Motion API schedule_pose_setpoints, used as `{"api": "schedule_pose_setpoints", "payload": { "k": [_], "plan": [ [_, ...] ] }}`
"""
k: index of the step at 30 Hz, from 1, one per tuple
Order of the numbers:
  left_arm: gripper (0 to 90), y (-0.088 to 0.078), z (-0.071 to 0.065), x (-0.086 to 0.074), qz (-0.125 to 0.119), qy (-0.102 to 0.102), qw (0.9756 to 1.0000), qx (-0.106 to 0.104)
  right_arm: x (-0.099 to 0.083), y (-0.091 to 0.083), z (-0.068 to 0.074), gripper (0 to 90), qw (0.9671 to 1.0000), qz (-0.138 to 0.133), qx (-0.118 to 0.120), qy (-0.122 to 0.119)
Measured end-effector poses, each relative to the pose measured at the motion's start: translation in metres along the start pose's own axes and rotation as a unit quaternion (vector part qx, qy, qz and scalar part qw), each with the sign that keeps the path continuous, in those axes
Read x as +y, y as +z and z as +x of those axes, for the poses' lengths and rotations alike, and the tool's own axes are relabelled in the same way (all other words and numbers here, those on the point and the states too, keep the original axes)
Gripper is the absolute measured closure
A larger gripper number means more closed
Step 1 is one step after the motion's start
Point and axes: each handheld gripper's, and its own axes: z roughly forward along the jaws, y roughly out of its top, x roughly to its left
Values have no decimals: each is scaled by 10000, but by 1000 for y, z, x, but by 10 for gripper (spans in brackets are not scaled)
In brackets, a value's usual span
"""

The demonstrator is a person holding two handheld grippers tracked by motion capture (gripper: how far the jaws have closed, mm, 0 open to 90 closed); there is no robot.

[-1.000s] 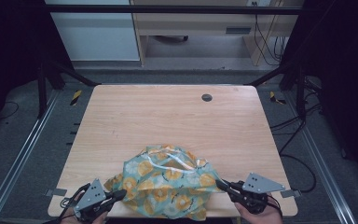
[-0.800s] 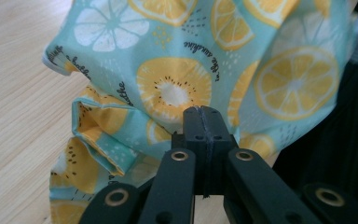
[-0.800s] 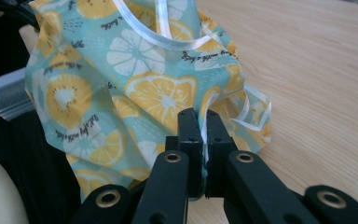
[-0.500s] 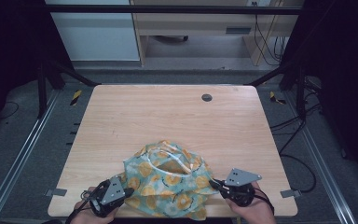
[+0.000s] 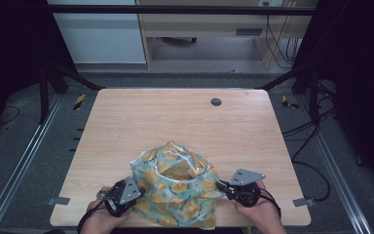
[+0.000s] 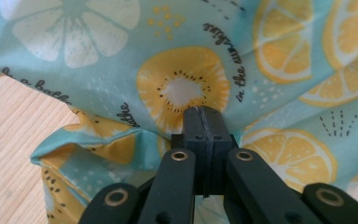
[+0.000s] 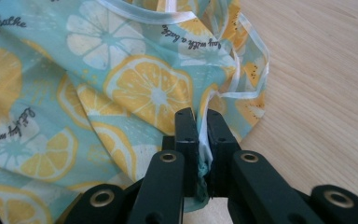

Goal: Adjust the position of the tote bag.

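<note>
A crumpled citrus-print cloth (image 5: 175, 187) is pinched at 8 o'clock by the left gripper (image 5: 135, 187). Its 4 o'clock edge is clamped in the right gripper (image 5: 220, 185), the cloth bunched between both.

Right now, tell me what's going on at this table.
A person is handling a light blue cloth printed with lemon slices, bunched near the front edge of the wooden table. The left tongs are shut on the cloth's left side. The right tongs pinch a fold of its right edge, with fabric visible between the jaws. A small dark round disc lies farther back on the table.
</note>
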Motion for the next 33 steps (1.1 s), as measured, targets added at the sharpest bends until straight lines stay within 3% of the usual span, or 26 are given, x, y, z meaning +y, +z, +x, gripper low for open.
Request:
{"api": "schedule_pose_setpoints", "payload": {
  "k": [12,22,24,33],
  "plan": [
    [900,14,2,8,80,79,9999,9,6,10,-7,869,10000,16,-75,14],
    [900,23,8,10,45,-119,9999,23,11,15,-13,875,9999,-30,-139,29],
    [900,23,10,10,79,-91,9999,70,12,16,-13,875,9999,-22,-157,31],
    [900,36,29,15,33,-388,9987,329,16,19,-19,875,9994,-159,-290,93]
  ]
}}
